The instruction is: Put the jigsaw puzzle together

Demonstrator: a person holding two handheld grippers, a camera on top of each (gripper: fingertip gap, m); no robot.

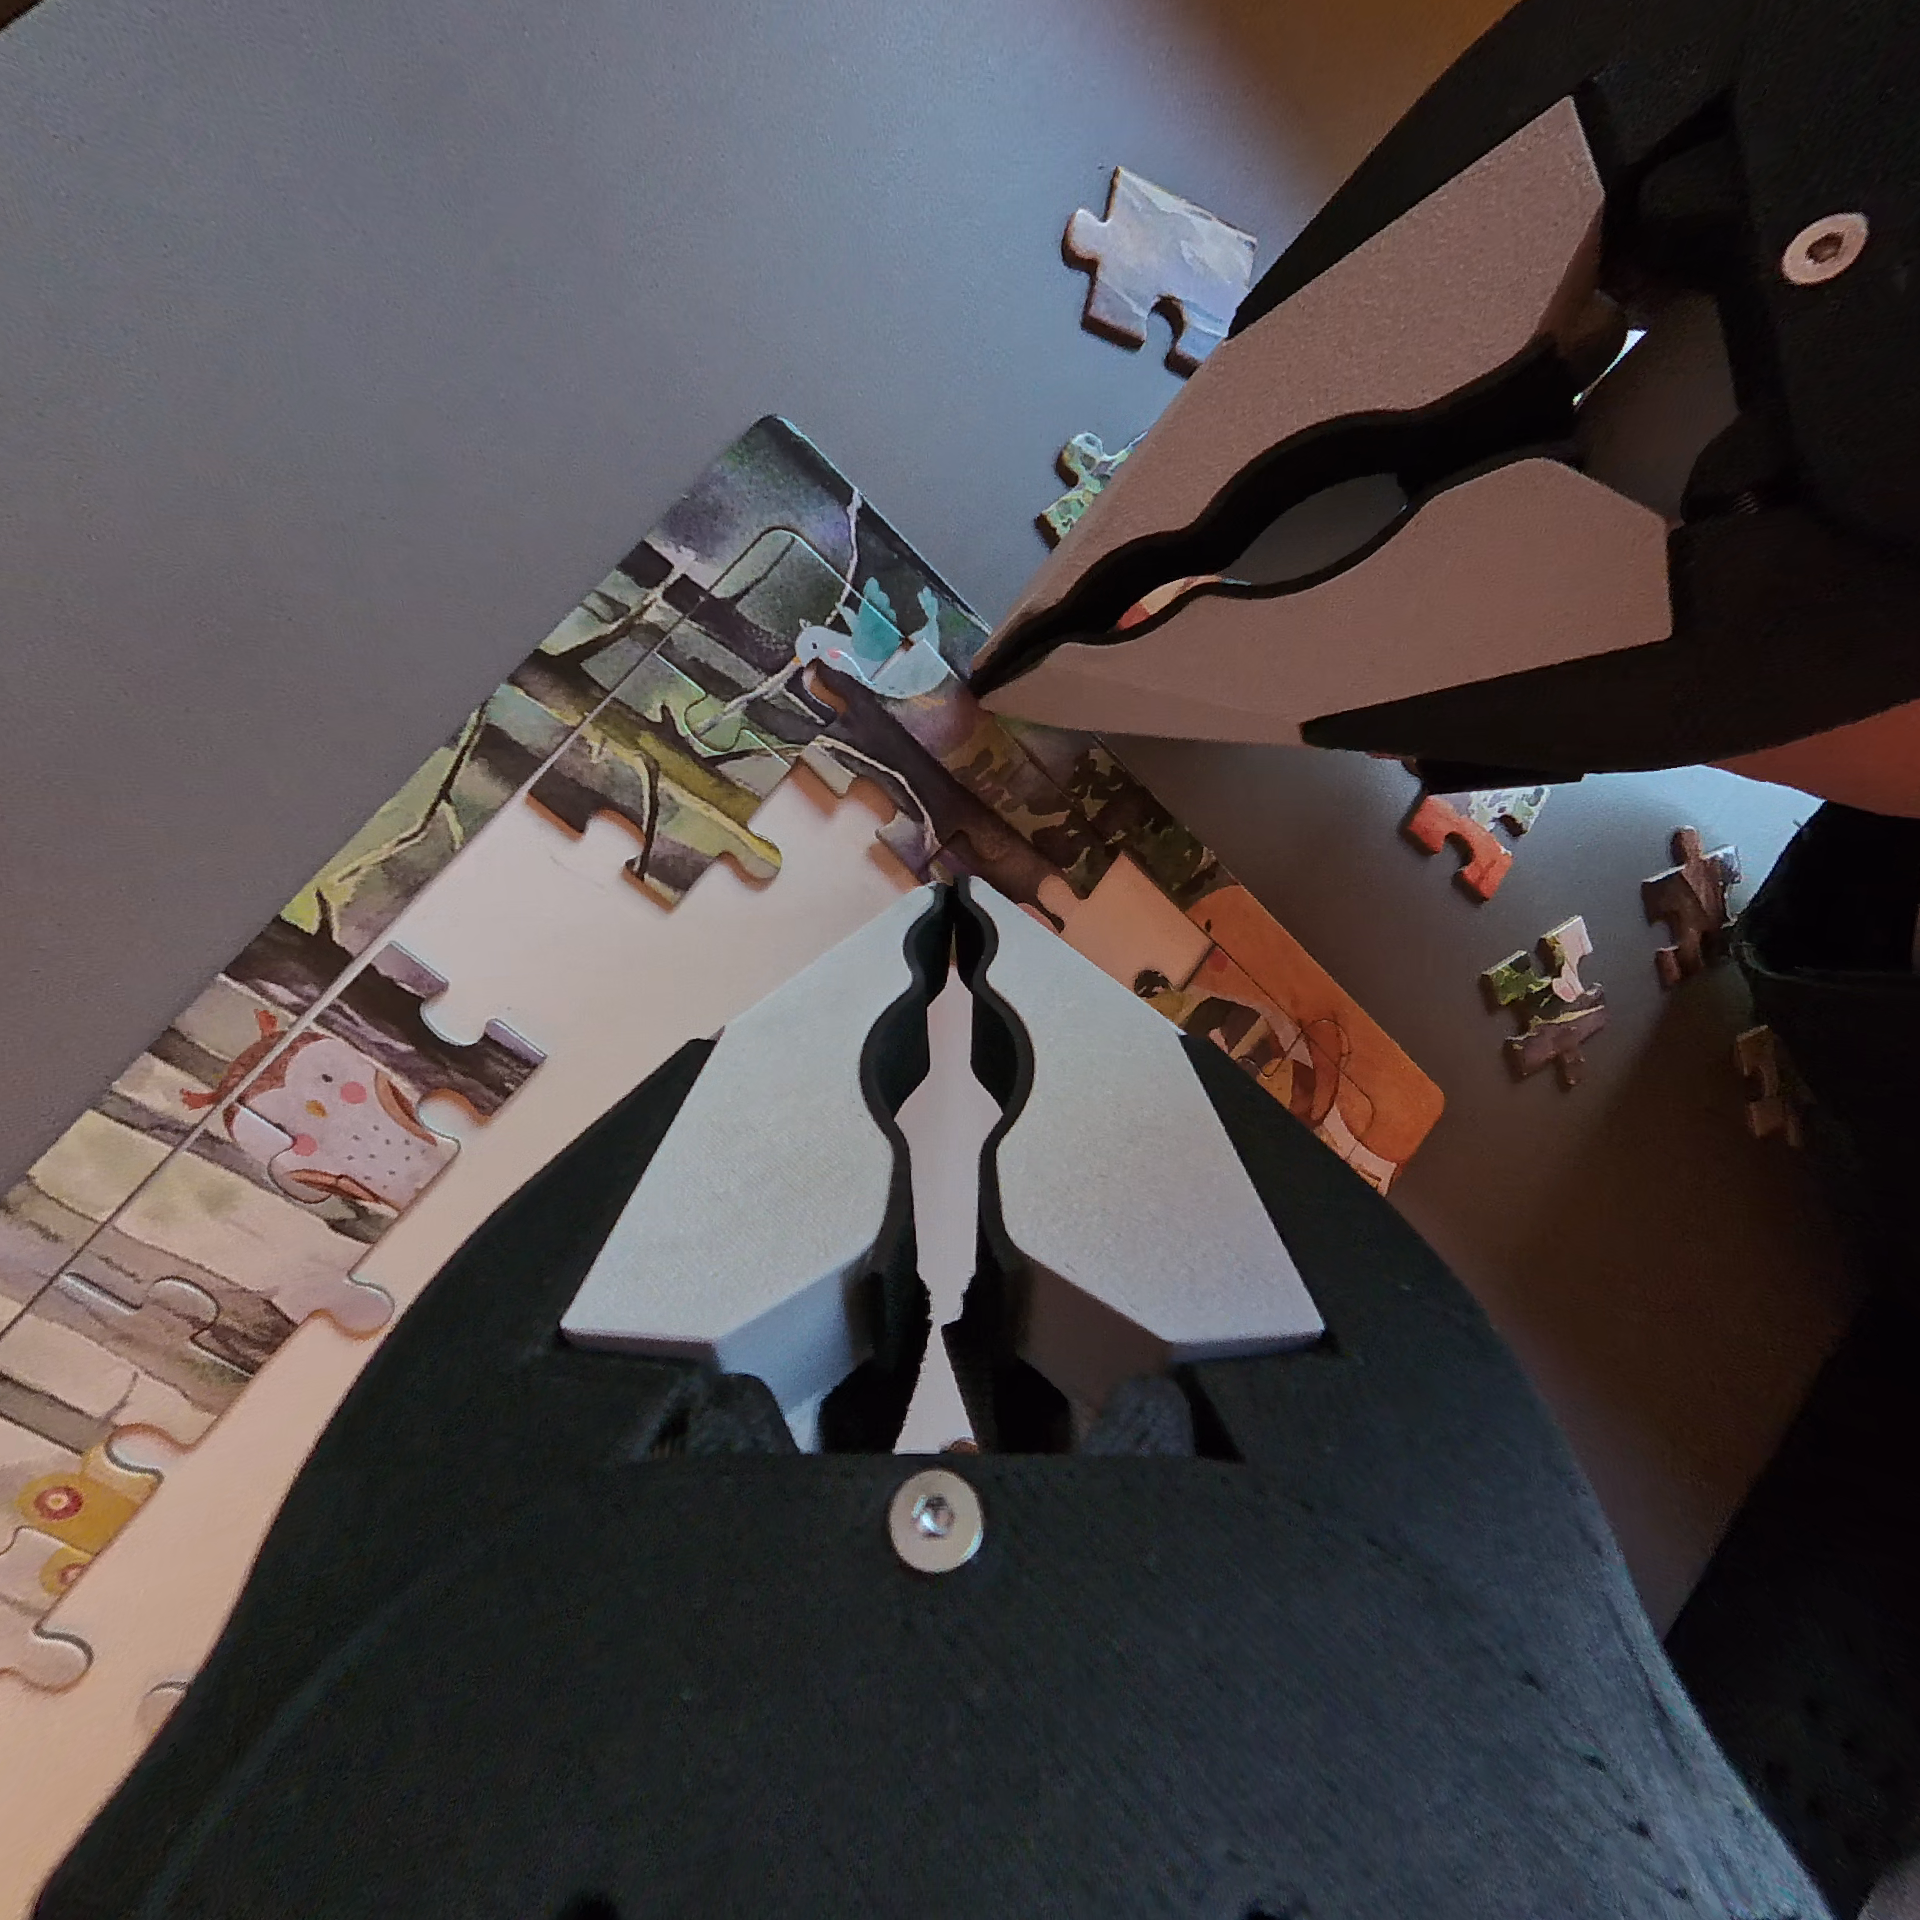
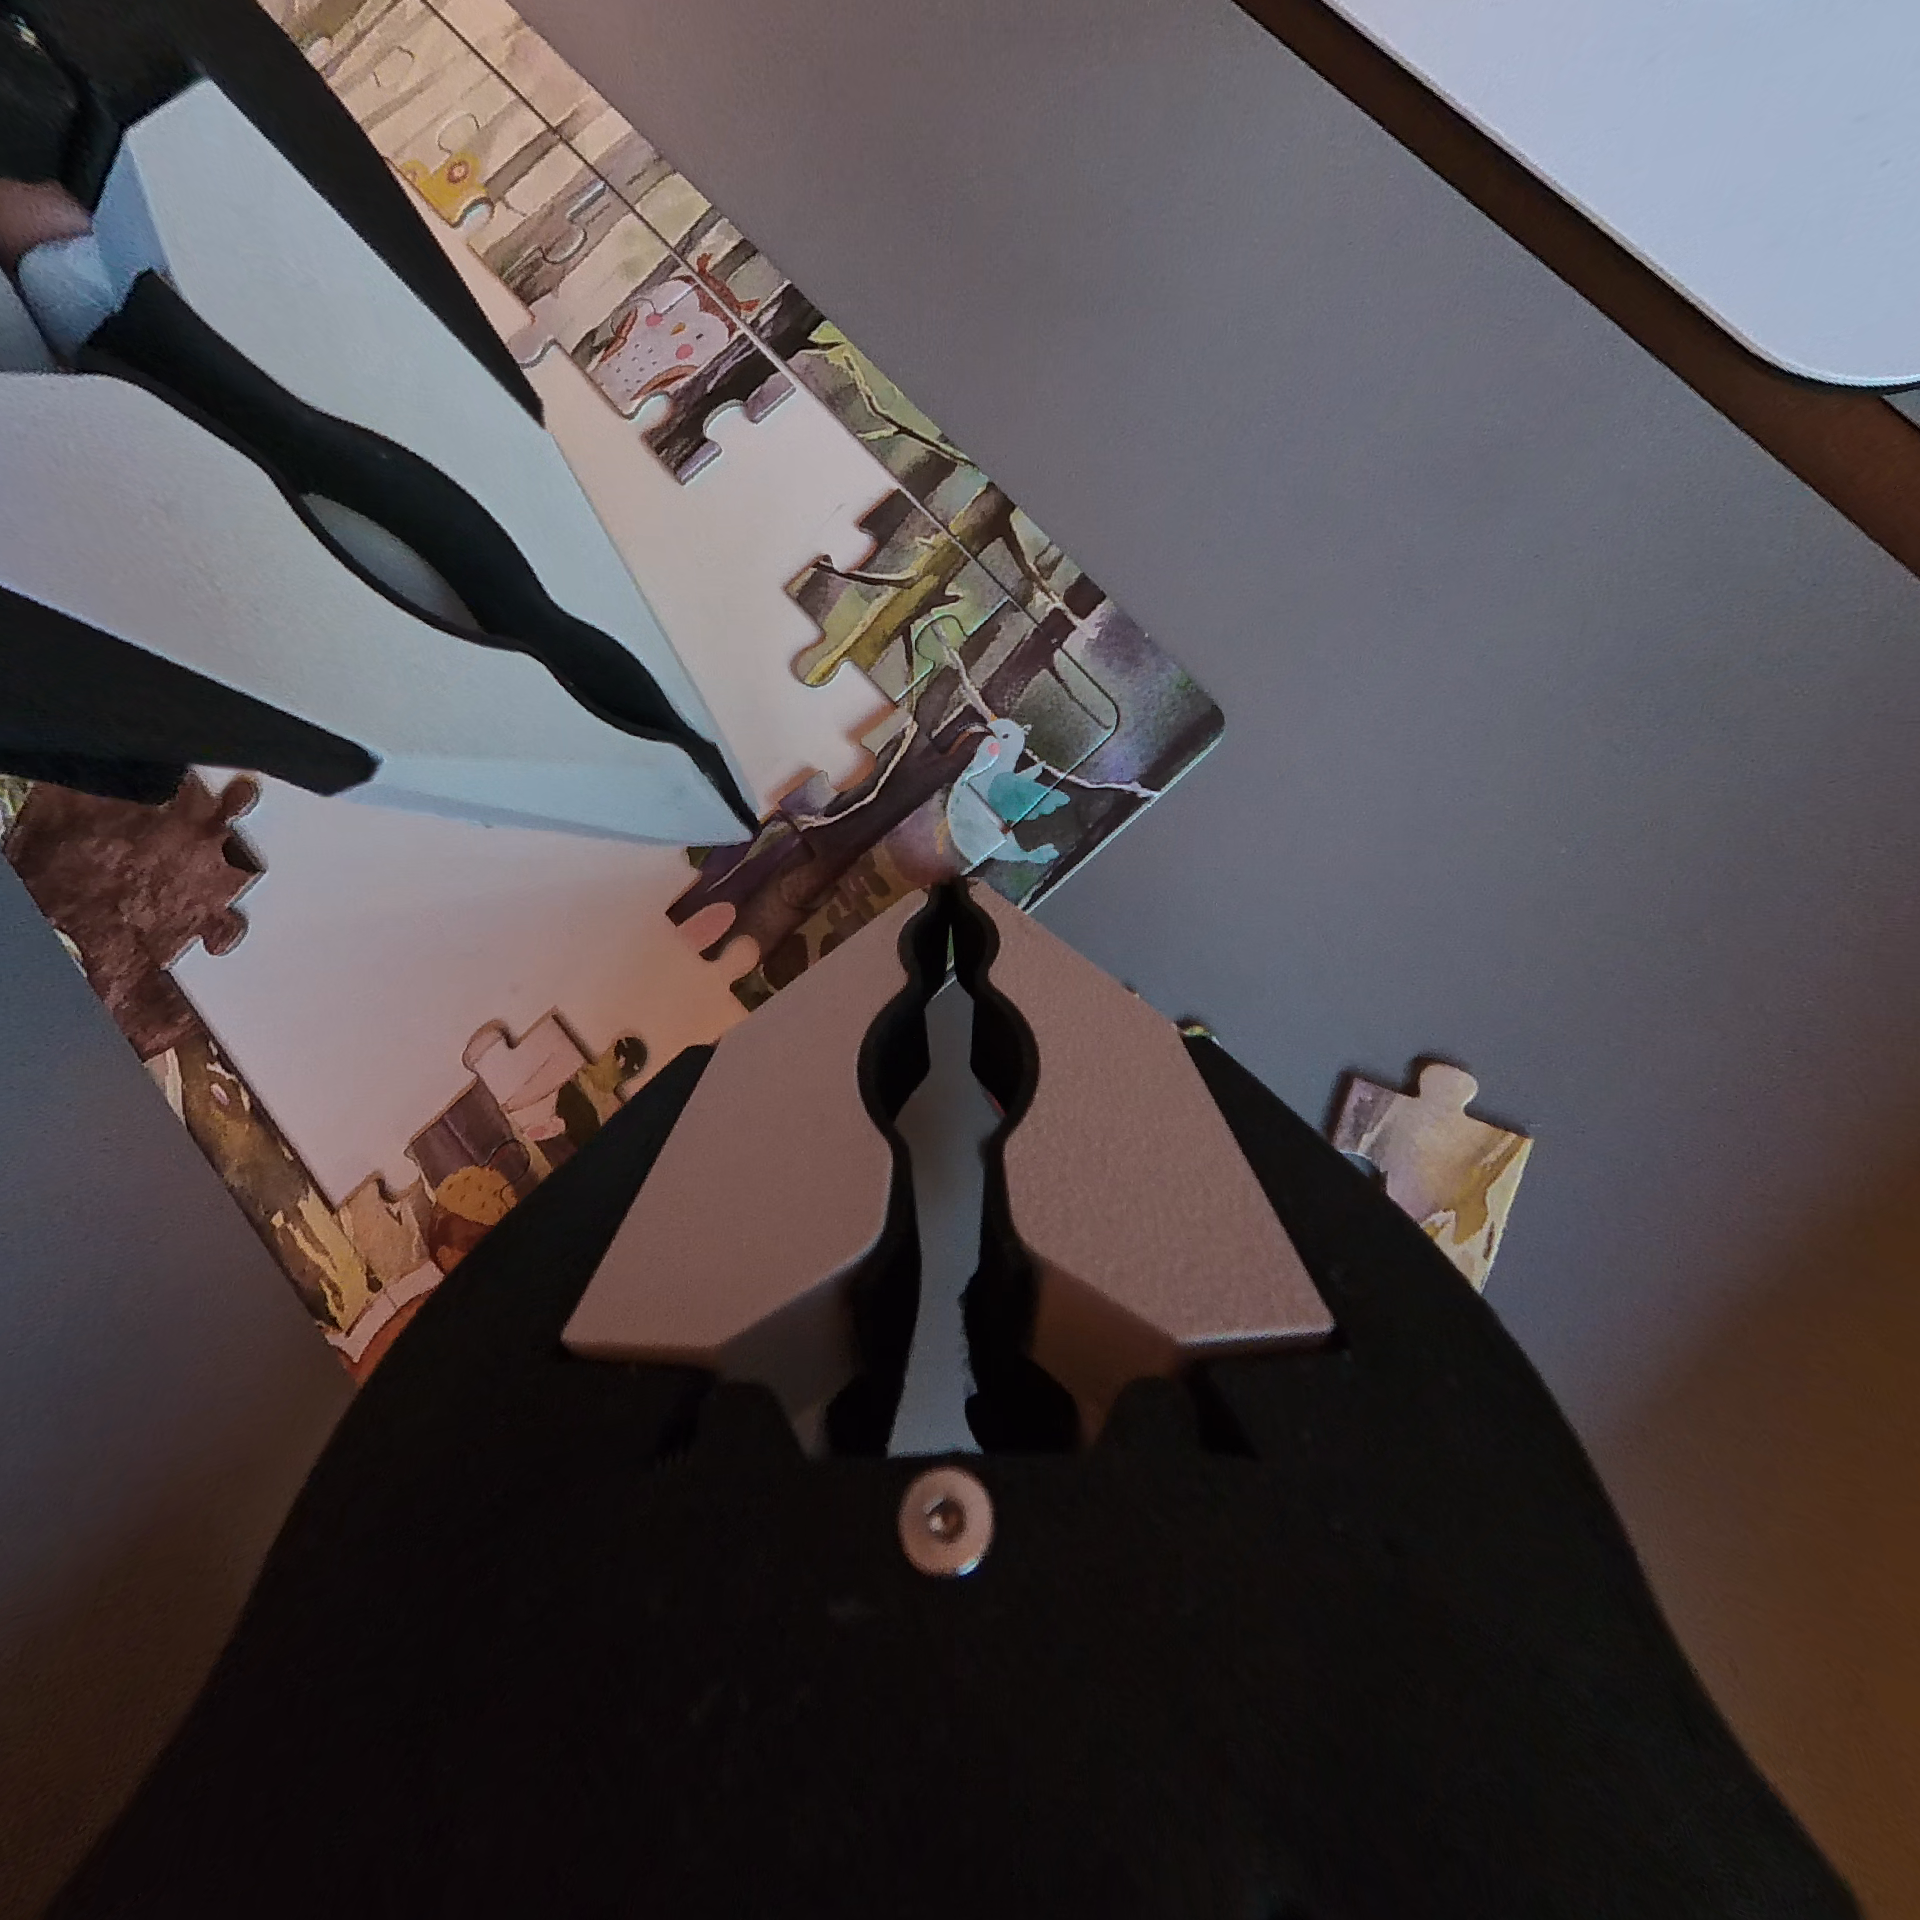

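A dark piece (image 1: 914, 769) is pressed into the puzzle (image 1: 665, 665) by both closed, empty grippers, left (image 1: 956, 894) and right (image 1: 982, 686); next, a loose piece (image 1: 1169, 265) must be fetched.

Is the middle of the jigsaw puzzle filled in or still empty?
Still empty. The jigsaw puzzle has pieces joined along its border only; the pale tray shows bare inside, and loose pieces lie on the table.

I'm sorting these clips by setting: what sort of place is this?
Probably an indoor tabletop work area, perhaps a home or office desk. A half-assembled jigsaw puzzle lies on a plain grey tabletop with loose puzzle pieces scattered beside it, and a dark wooden edge borders the surface.
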